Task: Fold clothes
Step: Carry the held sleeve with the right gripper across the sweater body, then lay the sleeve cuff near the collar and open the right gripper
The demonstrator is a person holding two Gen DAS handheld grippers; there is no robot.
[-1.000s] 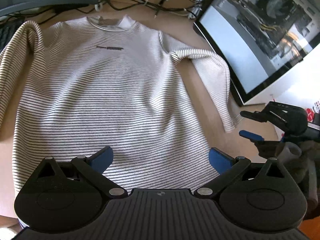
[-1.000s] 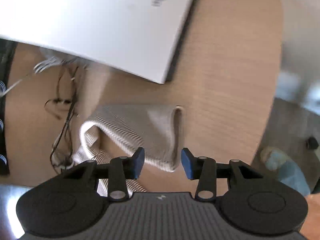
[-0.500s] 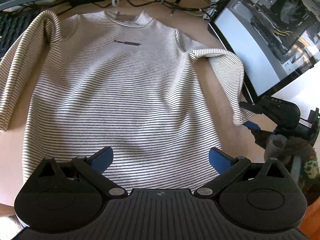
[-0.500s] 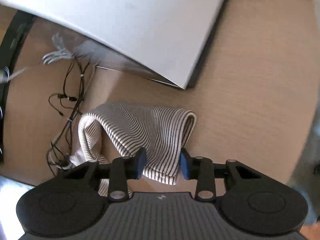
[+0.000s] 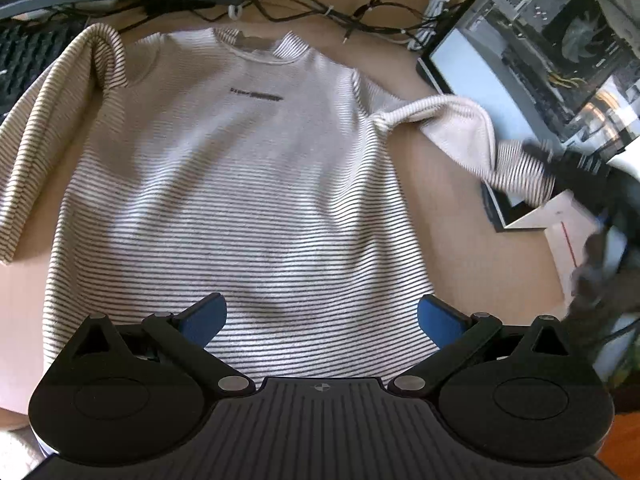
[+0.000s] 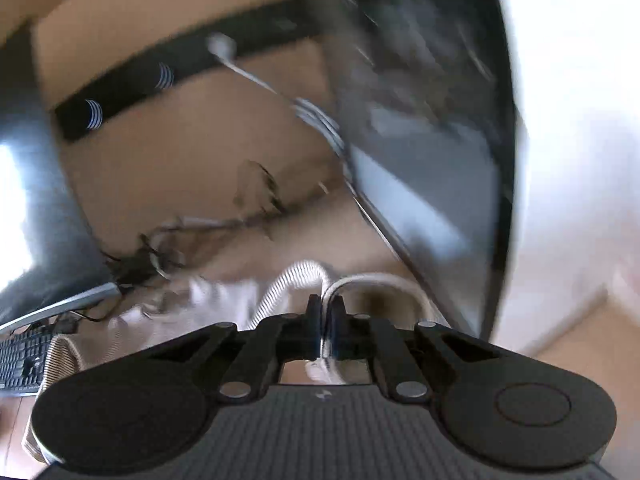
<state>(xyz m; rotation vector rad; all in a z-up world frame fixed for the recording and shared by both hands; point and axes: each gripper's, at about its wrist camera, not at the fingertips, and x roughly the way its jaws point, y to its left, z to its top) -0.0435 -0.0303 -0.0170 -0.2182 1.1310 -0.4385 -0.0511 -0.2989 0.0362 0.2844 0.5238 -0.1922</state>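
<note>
A white long-sleeved shirt with thin dark stripes (image 5: 224,184) lies face up on the wooden table, collar at the far side. My left gripper (image 5: 320,318) is open and empty, hovering over the shirt's hem. My right gripper (image 6: 325,312) is shut on the cuff of the shirt's right sleeve (image 6: 362,284). In the left wrist view that sleeve (image 5: 480,140) is lifted off the table, and the right gripper (image 5: 560,164) shows blurred at its end. The left sleeve (image 5: 52,128) lies bent at the left.
A computer case with a glass side panel (image 5: 560,40) lies at the right, close to the lifted sleeve. Tangled cables (image 5: 340,4) run along the far edge. A keyboard (image 5: 24,56) sits at the far left. A white box (image 5: 576,232) lies at the right.
My right gripper closed on the right sleeve's cuff and lifted it off the table, swinging upward. My left gripper drew back a little and stays open over the hem.
</note>
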